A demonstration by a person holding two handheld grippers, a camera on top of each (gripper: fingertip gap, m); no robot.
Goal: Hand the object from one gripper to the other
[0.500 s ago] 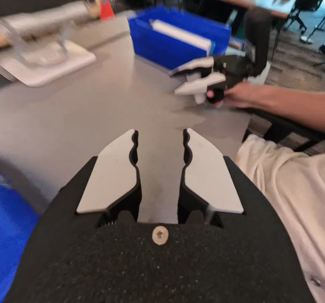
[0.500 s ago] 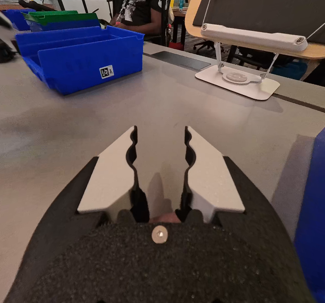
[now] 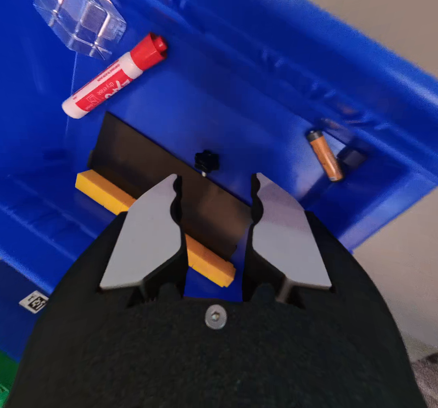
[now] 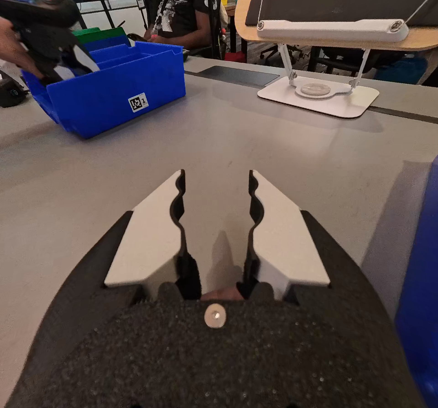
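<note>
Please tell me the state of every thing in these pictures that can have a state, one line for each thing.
left gripper: open, empty, over the bin.
right gripper: open, empty, above the table.
blue bin: open-topped, holding items.
red marker: capped, lying flat.
battery: lying flat by the bin wall.
yellow block: lying flat beside the black plate.
black knob: lying loose.
clear plastic tray: empty.

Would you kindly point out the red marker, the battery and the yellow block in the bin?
red marker (image 3: 111, 79), left wrist view, on the middle of its labelled barrel.
battery (image 3: 325, 155), left wrist view, on its orange body.
yellow block (image 3: 102, 190), left wrist view, on its exposed upper-left end.
</note>
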